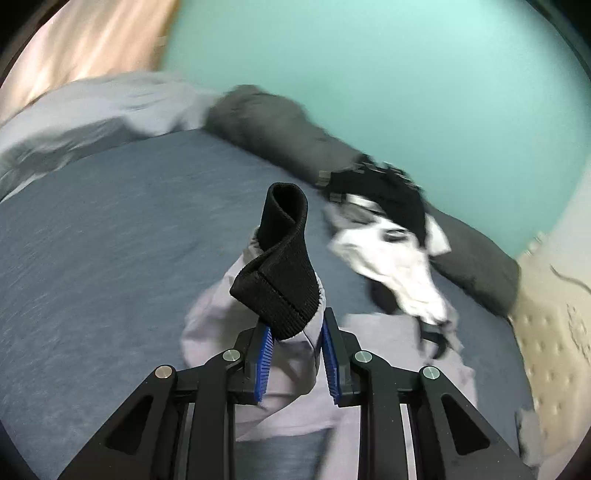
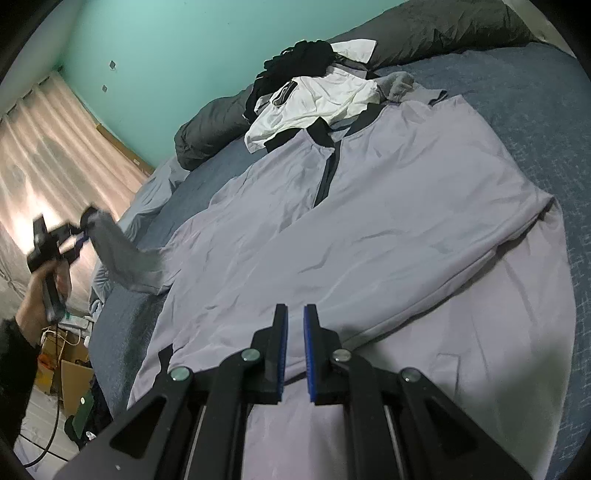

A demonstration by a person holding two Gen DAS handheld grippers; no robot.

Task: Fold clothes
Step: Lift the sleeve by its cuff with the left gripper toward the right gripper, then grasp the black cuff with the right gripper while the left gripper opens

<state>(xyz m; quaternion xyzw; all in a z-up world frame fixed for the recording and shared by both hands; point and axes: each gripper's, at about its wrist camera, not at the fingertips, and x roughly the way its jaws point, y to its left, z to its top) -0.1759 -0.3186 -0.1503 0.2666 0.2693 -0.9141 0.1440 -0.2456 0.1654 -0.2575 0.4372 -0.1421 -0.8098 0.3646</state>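
A pale lilac jacket (image 2: 369, 229) with dark trim lies spread flat on the blue bed (image 2: 535, 122). In the left wrist view its sleeve (image 1: 280, 350) runs up between the blue pads, and the black ribbed cuff (image 1: 280, 258) sticks out beyond the tips. My left gripper (image 1: 295, 332) is shut on that sleeve. The right wrist view shows the same gripper (image 2: 79, 230) in a person's hand (image 2: 37, 299) at the far left, with the sleeve (image 2: 122, 258) lifted off the bed. Low over the jacket's near hem, my right gripper (image 2: 295, 314) is shut, and nothing shows in its narrow gap.
A heap of white and black clothes (image 2: 317, 96) lies at the jacket's collar end, against a dark grey rolled duvet (image 2: 443, 29). Behind stand a teal wall (image 2: 166, 55) and a pale curtain (image 2: 55, 147). Cardboard boxes and cables (image 2: 70, 369) sit on the floor beside the bed.
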